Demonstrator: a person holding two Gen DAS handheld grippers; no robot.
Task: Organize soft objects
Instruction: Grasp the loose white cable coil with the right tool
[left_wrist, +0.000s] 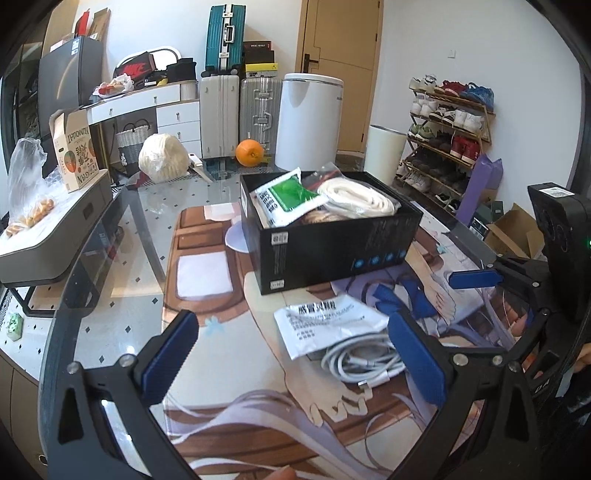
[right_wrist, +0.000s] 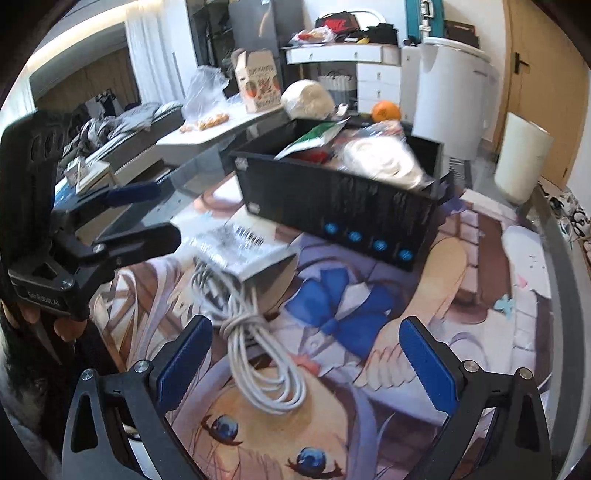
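Observation:
A black box (left_wrist: 332, 251) stands on the printed mat and holds a green-and-white packet (left_wrist: 284, 199) and a coiled white rope (left_wrist: 358, 197). In front of it lie a white printed packet (left_wrist: 325, 321) and a coiled white cable (left_wrist: 362, 360), partly under the packet. My left gripper (left_wrist: 295, 354) is open and empty, just short of the packet and cable. My right gripper (right_wrist: 306, 363) is open and empty, with the cable (right_wrist: 258, 354) lying between its fingers. The box (right_wrist: 340, 206) and packet (right_wrist: 243, 247) also show in the right wrist view.
An orange (left_wrist: 250, 152), a bagged white bundle (left_wrist: 162, 158) and a printed carton (left_wrist: 75, 147) sit at the table's far side. A grey stand (left_wrist: 55, 236) is at the left. A white bin (left_wrist: 384, 153) and shoe rack (left_wrist: 447, 140) stand beyond.

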